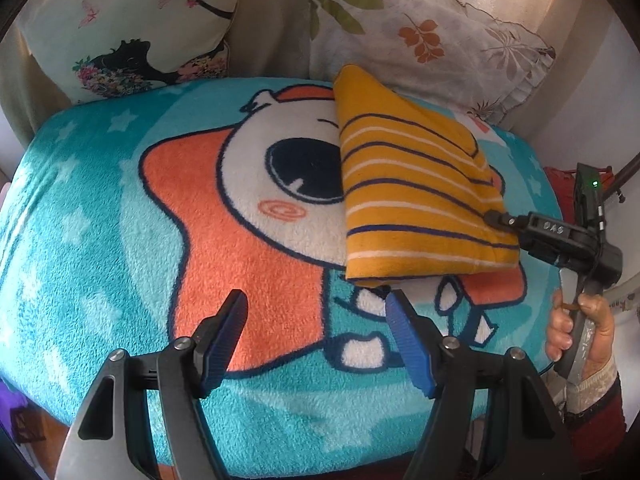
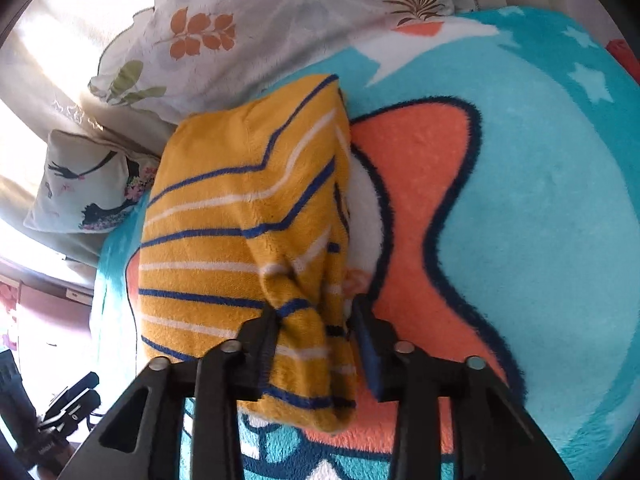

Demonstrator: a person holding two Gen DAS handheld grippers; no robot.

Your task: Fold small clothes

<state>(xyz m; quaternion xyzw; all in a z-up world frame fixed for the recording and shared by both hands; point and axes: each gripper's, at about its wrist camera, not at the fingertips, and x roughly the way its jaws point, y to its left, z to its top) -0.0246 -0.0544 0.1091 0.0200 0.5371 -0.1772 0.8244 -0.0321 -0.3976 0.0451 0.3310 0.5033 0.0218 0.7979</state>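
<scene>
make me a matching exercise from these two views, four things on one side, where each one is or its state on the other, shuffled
Things:
1. yellow striped garment
2. left gripper
3. butterfly cushion
4. leaf-print pillow

Places or states:
A. jaws apart, nothing between them, over the cartoon blanket
B. folded, lying on the blanket, its edge between the right gripper's jaws
C. at the far left, behind the blanket
D. behind the garment, at the far right

Pairs: 1-B, 2-A, 3-C, 4-D
</scene>
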